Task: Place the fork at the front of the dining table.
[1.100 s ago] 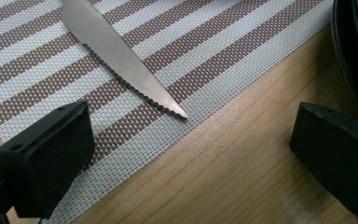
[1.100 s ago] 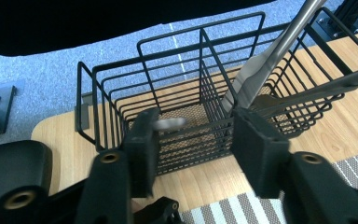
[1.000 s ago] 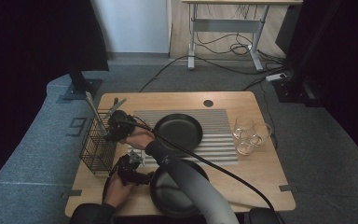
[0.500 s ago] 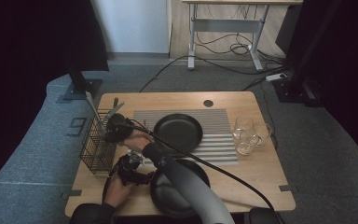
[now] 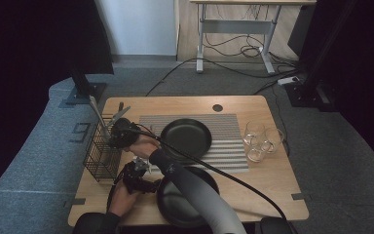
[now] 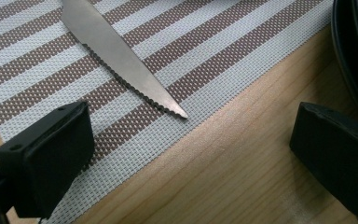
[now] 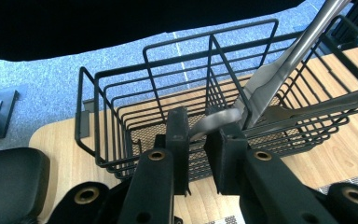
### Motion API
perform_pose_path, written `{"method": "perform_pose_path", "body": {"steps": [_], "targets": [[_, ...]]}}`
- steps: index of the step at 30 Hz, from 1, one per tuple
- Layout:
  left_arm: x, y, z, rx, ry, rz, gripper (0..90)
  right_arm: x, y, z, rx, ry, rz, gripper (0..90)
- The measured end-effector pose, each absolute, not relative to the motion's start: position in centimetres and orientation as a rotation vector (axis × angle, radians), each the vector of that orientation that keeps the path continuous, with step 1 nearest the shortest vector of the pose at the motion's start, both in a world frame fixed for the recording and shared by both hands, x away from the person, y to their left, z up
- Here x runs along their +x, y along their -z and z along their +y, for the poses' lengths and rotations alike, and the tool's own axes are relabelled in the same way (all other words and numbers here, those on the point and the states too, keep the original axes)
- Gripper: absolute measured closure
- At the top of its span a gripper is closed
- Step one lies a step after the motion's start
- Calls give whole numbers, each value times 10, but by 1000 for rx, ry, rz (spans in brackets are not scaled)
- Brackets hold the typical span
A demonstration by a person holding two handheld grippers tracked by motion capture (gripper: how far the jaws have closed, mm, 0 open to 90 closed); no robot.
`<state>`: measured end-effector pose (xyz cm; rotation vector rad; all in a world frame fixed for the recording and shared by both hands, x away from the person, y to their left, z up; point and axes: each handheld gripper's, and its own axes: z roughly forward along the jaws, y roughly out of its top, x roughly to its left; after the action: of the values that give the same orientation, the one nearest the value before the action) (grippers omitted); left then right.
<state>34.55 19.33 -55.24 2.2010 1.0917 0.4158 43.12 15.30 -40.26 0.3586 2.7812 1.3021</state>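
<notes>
The right gripper (image 7: 198, 140), jaws just closing on a steel utensil handle (image 7: 214, 122), hangs above the wire cutlery basket (image 7: 121, 116), the handle's length leaning toward the basket's far compartment.

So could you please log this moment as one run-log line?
right gripper: jaws just closing on utensil handle over wire basket | left gripper: open above knife on striped mat

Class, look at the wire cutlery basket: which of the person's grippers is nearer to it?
Right. The right gripper is at the wire basket rim; the left gripper hovers apart, over the mat's edge.
</notes>
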Motion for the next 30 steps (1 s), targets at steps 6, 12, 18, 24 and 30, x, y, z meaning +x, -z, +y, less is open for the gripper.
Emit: {"method": "perform_pose_path", "body": {"steps": [6,12,18,24,30], "targets": [[345,552,193,2201,-416,1093,0,428,392,147,346,-1310,2765,785],[345,553,193,2196,-421,1096,0,426,379,141,336,-1337,2744,785],[345,553,193,2197,-419,1095,0,425,366,134,335,-1362,2721,785],[345,552,193,2199,-418,1095,0,424,355,128,337,-1381,2697,785],[345,552,193,2198,-418,1097,0,423,346,121,346,-1397,2685,785]]}}
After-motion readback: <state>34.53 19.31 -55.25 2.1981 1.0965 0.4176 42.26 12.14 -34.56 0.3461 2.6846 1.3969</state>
